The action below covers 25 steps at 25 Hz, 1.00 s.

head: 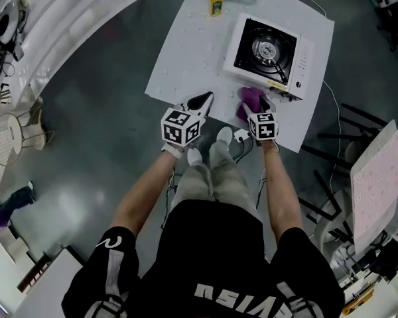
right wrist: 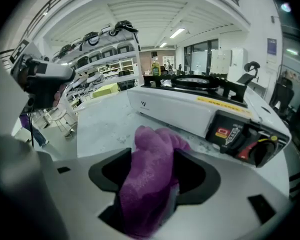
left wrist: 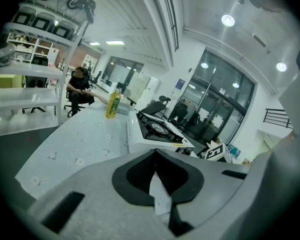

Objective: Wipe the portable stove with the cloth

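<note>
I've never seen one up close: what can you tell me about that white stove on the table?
The portable stove is a white, metal-looking box with a black top, a round burner and pan supports in its middle. Its front panel carries a yellow strip, a red label and a black knob. It sits flat, askew, on the white-covered table. The purple cloth lies just before it; contact is unclear.
</note>
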Available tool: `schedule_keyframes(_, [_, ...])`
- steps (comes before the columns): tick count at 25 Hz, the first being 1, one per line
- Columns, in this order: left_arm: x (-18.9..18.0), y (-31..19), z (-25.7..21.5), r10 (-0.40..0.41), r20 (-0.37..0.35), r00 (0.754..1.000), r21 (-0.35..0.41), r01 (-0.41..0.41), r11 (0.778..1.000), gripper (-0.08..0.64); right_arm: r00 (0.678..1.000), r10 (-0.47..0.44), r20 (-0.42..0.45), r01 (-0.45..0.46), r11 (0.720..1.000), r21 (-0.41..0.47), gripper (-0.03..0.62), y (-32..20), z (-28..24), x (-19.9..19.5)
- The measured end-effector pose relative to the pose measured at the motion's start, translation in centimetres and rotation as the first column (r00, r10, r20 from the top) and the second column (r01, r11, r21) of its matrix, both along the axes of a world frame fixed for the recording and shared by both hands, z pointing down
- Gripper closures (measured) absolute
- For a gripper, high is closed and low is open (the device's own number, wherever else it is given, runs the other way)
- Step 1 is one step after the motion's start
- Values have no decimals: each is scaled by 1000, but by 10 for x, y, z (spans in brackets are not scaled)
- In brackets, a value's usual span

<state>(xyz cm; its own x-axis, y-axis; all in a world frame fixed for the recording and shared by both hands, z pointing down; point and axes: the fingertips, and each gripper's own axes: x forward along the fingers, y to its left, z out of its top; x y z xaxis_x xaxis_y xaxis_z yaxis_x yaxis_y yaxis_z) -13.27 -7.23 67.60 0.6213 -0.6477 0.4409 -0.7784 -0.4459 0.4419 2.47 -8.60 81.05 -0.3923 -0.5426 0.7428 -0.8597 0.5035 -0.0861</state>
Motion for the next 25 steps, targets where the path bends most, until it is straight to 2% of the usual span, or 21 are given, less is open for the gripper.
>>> schedule_keyframes(6, [7,-10,-20,-9,-31,999,13,9,1000,554,999,-7,-39,6,1000,-13,350,0,5,4])
schedule_keyframes(8, [7,-11,-24,-11,-35,999,13,11,1000,554,1000,18,-10,-18,999,-28,361,0,5,7])
schedule_keyframes(10, [4,-14,-29,-18,-39,999,10,19,1000,554,996,70,51,-66,995,-75,440,-2,4,11])
schedule_keyframes(11, [2,-15,-33,-25,-43,999,10,25,1000,554,992,93,83,-84,991,-107,459,-2,4,13])
schedule_keyframes(14, [0,-19,-49,-40,-56,998,19,41,999,554,985,119,123,-98,981,-165,481,-2,-4,17])
schedule_keyframes(16, [0,-22,-61,-38,-53,998,31,40,999,554,987,102,123,-84,986,-144,485,-3,-22,17])
schedule_keyframes(21, [6,-29,-94,-37,-44,998,73,40,997,554,991,38,126,-36,999,-21,486,-6,-87,16])
schedule_keyframes(25, [6,-36,-113,-44,-36,998,111,47,993,554,984,29,174,-45,995,85,487,-17,-141,13])
